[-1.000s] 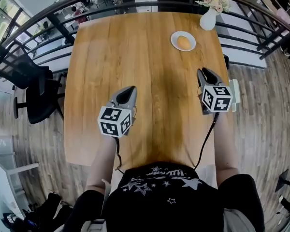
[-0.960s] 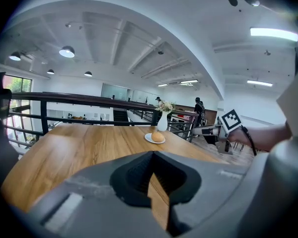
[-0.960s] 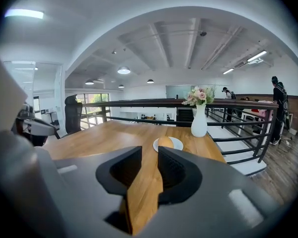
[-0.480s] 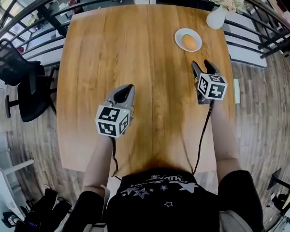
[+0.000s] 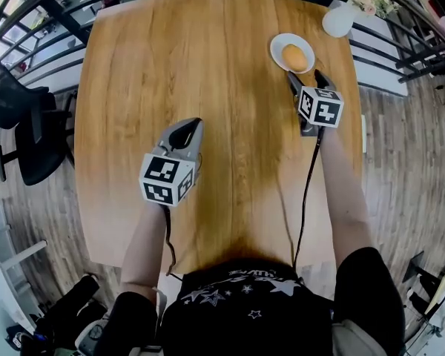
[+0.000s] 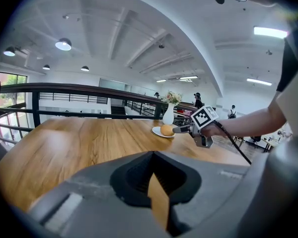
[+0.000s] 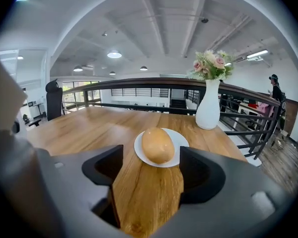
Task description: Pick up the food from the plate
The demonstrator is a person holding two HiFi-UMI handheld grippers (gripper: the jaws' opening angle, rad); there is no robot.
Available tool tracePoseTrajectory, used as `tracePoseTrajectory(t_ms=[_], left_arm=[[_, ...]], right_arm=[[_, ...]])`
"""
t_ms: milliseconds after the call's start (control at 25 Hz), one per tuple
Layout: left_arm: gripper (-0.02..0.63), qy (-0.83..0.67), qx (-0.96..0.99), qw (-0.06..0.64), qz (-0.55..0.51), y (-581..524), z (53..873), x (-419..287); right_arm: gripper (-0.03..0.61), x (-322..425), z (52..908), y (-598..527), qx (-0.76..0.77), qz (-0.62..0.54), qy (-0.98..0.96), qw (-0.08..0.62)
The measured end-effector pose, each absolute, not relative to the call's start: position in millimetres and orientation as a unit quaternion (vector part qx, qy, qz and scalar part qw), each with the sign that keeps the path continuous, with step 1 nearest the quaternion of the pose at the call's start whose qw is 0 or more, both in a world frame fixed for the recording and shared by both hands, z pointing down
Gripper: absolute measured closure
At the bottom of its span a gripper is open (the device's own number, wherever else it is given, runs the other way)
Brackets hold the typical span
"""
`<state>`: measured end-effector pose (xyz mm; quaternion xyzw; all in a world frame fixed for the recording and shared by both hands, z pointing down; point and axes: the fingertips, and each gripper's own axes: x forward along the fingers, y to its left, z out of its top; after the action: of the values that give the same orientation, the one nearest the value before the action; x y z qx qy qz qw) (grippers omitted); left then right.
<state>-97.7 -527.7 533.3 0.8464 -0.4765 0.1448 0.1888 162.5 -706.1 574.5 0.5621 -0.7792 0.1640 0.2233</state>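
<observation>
An oval golden-brown bun (image 5: 295,56) lies on a small white plate (image 5: 279,44) at the far right of the wooden table (image 5: 208,73). My right gripper (image 5: 305,78) is just short of the plate and points at it. Its jaws have just been opening and stand open with nothing between them. In the right gripper view the bun (image 7: 158,144) and plate (image 7: 181,142) sit right beyond the right gripper (image 7: 151,157). My left gripper (image 5: 187,129) hovers over mid-table, shut and empty. The left gripper view shows the left gripper (image 6: 152,155), the bun (image 6: 167,130) and the right gripper (image 6: 181,129).
A white vase (image 5: 339,21) with flowers stands at the table's far right corner, just behind the plate. A dark railing (image 7: 139,86) runs past the table's far edge. A black chair (image 5: 22,117) stands on the floor to the left.
Both grippers moved forward over the table, the right one more, up to the plate. The right jaws went from nearly shut to wide open.
</observation>
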Motion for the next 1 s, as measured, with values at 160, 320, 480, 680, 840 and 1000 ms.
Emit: tracePoseTrajectory(t_ms=[160, 320, 480, 680, 840, 1000], left_arm=[[0.615, -0.478, 0.843, 0.199, 0.146, -535.8, 543.7, -102.7], [0.615, -0.480, 0.841, 0.203, 0.150, -545.6, 552.5, -108.1], [0.615, -0.482, 0.837, 0.214, 0.144, -556.9, 555.7, -110.6], [0.615, -0.482, 0.837, 0.213, 0.144, -567.6, 556.7, -107.9], [0.615, -0.481, 0.837, 0.214, 0.149, -572.0, 559.3, -107.2], [0.615, -0.483, 0.835, 0.217, 0.151, -577.3, 562.2, -109.7]], right_arm=[[0.216, 160.7, 584.0, -724.8, 0.562, 0.157, -0.776, 0.238], [0.193, 159.5, 592.7, -741.6, 0.564, 0.149, -0.773, 0.249], [0.184, 158.1, 602.3, -752.4, 0.562, 0.147, -0.770, 0.263], [0.186, 159.6, 612.2, -759.4, 0.563, 0.147, -0.766, 0.274], [0.235, 159.8, 612.4, -762.8, 0.569, 0.145, -0.762, 0.273], [0.235, 156.7, 612.7, -765.7, 0.562, 0.143, -0.767, 0.275]])
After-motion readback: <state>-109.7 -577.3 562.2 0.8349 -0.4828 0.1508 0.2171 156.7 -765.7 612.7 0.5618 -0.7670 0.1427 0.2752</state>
